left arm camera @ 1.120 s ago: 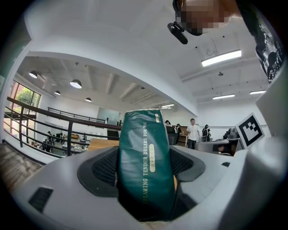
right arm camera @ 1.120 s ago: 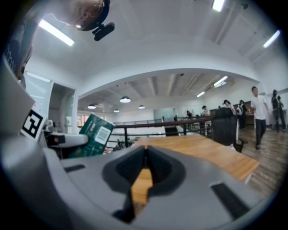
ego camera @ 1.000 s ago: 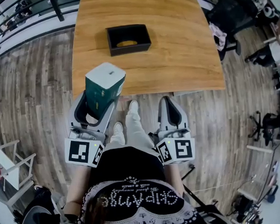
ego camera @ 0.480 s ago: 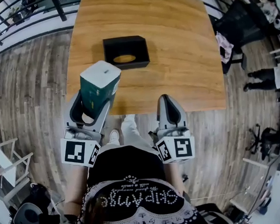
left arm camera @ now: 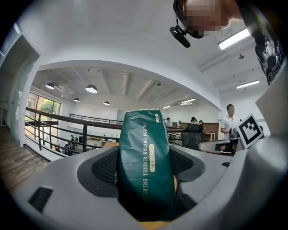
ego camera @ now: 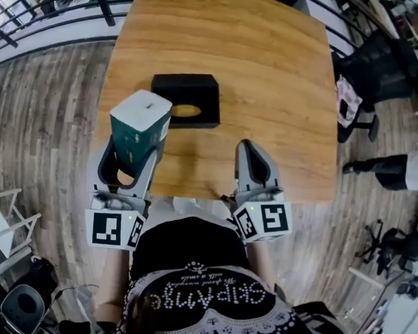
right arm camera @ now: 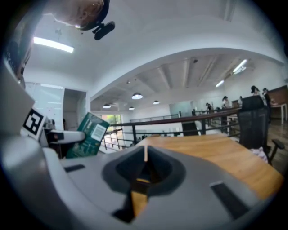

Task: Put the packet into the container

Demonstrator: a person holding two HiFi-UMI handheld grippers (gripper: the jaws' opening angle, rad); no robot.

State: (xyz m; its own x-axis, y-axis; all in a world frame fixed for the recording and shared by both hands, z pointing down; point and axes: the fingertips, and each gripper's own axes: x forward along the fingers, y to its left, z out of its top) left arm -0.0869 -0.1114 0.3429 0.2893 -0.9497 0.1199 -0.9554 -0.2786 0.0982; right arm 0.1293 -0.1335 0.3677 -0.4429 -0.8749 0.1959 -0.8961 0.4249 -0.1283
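Observation:
My left gripper (ego camera: 132, 155) is shut on a dark green packet (ego camera: 139, 134) with a white top, held upright over the near left part of the wooden table (ego camera: 275, 87). In the left gripper view the green packet (left arm camera: 146, 161) fills the gap between the jaws. The black open container (ego camera: 186, 100) stands on the table just beyond and to the right of the packet; a tan patch shows inside it. My right gripper (ego camera: 252, 160) is shut and holds nothing, over the table's near edge. In the right gripper view the packet (right arm camera: 87, 134) shows at left.
Wood-plank floor surrounds the table. A railing (ego camera: 42, 24) runs along the far left. Black office chairs (ego camera: 377, 65) stand off the table's right side. A white rack (ego camera: 6, 227) is on the floor at left.
The person has stepped closer to the table. Both grippers now hang over its near edge, and the packet has moved nearer to the black container.

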